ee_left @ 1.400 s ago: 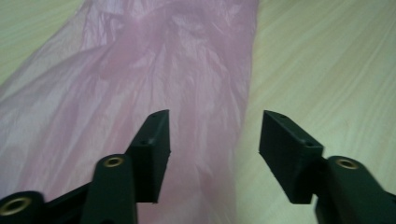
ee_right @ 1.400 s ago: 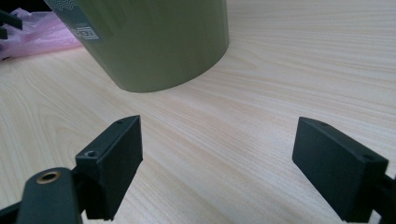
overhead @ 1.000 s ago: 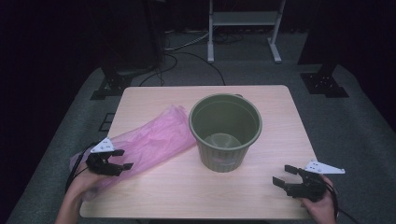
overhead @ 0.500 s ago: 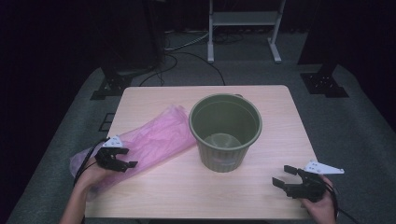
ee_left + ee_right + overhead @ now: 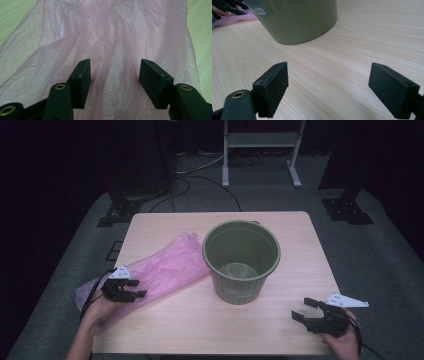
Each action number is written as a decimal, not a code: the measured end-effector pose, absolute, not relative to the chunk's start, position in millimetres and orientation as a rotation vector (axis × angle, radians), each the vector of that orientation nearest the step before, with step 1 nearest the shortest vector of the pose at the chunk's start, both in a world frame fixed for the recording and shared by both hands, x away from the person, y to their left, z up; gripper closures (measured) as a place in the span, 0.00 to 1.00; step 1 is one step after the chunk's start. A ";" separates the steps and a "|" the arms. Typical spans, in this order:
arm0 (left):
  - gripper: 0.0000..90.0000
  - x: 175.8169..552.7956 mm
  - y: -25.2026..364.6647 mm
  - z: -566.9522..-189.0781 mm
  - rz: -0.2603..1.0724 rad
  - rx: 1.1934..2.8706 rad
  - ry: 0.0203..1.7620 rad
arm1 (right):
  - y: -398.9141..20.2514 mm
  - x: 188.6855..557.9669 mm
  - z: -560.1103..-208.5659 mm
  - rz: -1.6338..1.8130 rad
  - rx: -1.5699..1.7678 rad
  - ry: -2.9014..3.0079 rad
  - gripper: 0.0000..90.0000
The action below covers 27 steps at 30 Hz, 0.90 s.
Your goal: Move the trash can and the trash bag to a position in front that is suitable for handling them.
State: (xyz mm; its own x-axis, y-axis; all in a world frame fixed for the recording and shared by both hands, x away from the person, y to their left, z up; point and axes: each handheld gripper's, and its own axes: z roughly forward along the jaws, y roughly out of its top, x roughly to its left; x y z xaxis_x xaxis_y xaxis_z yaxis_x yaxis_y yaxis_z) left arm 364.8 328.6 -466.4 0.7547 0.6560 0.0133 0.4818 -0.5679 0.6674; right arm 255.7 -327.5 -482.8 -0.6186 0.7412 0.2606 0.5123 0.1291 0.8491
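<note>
Down at the near left edge of the table, the left gripper [image 5: 131, 292] sits over the crumpled pink plastic bag [image 5: 160, 270]; its jaws have just been closing, yet in the left gripper view they stand apart with the thin film [image 5: 112, 37] lying between and beneath them, and the pads are not pressing on it. Its point in that view falls on the gap above the plastic [image 5: 114, 77]. The bag lies flat on the light wooden table [image 5: 300, 235], running from the left corner diagonally up toward the olive-green bucket [image 5: 241, 262], its far end just beside the bucket's wall. Over on the near right, the right gripper [image 5: 304, 309] rests low above bare tabletop with its jaws spread wide and nothing between them; in the right gripper view [image 5: 328, 82] the wood grain shows between the pads and the bucket [image 5: 297, 20] stands upright ahead, near but apart. The bucket is open at the top, around the table's middle.
</note>
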 end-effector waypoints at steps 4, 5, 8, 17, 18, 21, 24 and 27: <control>0.53 365.6 328.0 -466.3 0.343 2.282 0.844 | -327.7 255.5 -482.6 1.490 1.238 2.179 0.17; 0.56 366.0 327.8 -466.2 0.343 2.281 0.844 | -327.6 255.6 -482.7 1.490 1.237 2.179 0.17; 0.61 367.8 326.6 -465.5 0.339 2.286 0.841 | -327.2 255.8 -483.3 1.490 1.238 2.182 0.17; 0.75 372.6 326.6 -464.7 0.336 2.287 0.842 | -327.4 256.1 -484.0 1.488 1.241 2.185 0.17; 0.77 373.4 326.3 -464.4 0.335 2.286 0.846 | -327.4 256.0 -484.0 1.488 1.241 2.183 0.17; 0.79 374.3 326.0 -463.9 0.333 2.290 0.852 | -327.4 255.9 -484.1 1.488 1.241 2.184 0.17; 0.83 375.8 325.0 -463.2 0.327 2.299 0.849 | -327.4 256.1 -484.3 1.486 1.241 2.185 0.17; 0.86 376.4 324.8 -462.9 0.327 2.304 0.845 | -327.5 256.3 -484.3 1.487 1.242 2.185 0.17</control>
